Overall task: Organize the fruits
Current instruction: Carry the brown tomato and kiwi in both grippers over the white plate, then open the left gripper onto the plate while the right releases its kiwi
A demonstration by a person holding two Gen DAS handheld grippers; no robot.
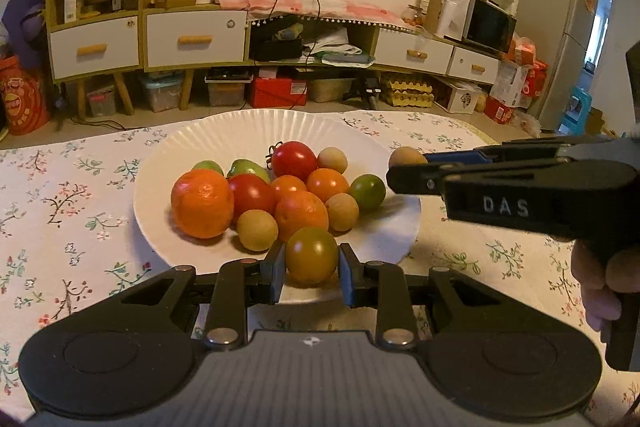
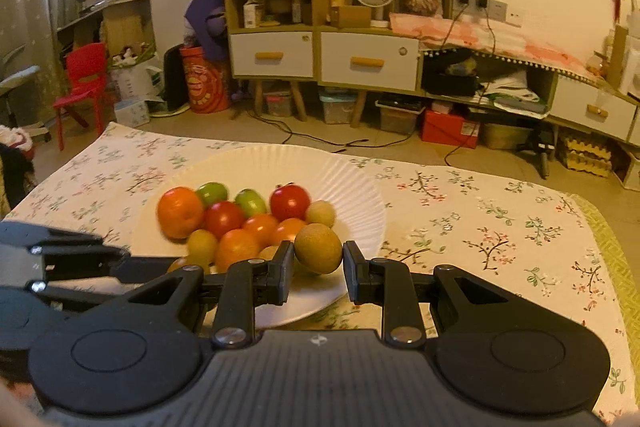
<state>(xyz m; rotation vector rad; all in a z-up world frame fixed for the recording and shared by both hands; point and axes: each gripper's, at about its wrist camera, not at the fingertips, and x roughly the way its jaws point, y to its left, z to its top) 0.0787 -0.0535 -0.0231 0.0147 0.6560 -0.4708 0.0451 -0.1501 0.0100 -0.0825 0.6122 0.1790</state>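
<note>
A: From the left wrist, the left gripper [image 1: 311, 277] is clamped on an olive-brown tomato [image 1: 311, 254] over the near rim of the white plate [image 1: 256, 131]. The right gripper [image 1: 404, 169] comes in from the side, pinching a small tan fruit [image 1: 406, 157].

B: The right wrist shows that tan fruit [image 2: 319, 247] gripped between narrow jaws above the plate's [image 2: 360, 195] edge. Both round fruits could slip and roll off, and the grippers sit close enough to collide.

A: Only the left view shows the holding hand [image 1: 600, 283].
</note>
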